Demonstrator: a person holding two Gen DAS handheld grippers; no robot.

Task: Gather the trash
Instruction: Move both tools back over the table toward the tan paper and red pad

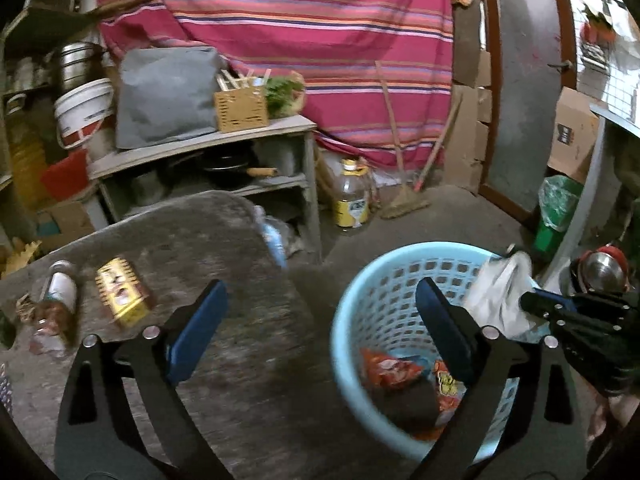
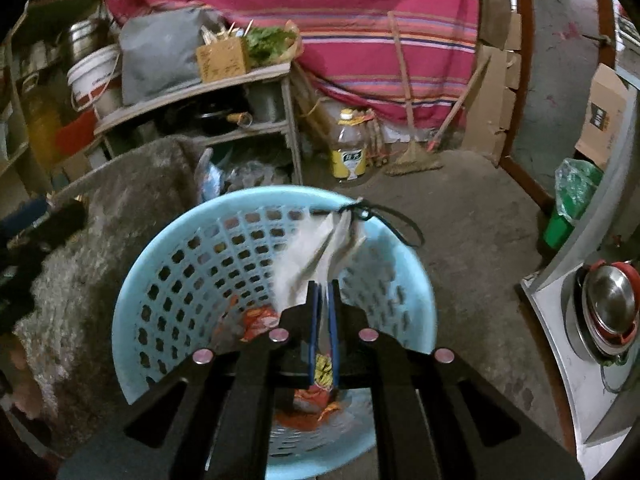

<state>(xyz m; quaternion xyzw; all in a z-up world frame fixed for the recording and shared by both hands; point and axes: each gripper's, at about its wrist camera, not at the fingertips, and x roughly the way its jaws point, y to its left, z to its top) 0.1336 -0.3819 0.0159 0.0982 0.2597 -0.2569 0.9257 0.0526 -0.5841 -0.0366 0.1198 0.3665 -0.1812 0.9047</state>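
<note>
The left gripper (image 1: 320, 300) hangs with jaws spread wide and nothing between them, low in the frame over the edge of the grey fuzzy mat (image 1: 224, 240); at lower right sits the pale blue perforated plastic basket (image 1: 352, 292), orange snack wrappers (image 1: 390, 368) in its bottom. The right gripper (image 2: 323, 292) is pinched tight on a crumpled white bag (image 2: 316, 256) above the basket's centre; a gold tin can (image 1: 122, 296) and a clear bottle (image 1: 56, 304) lie at left on the mat.
</note>
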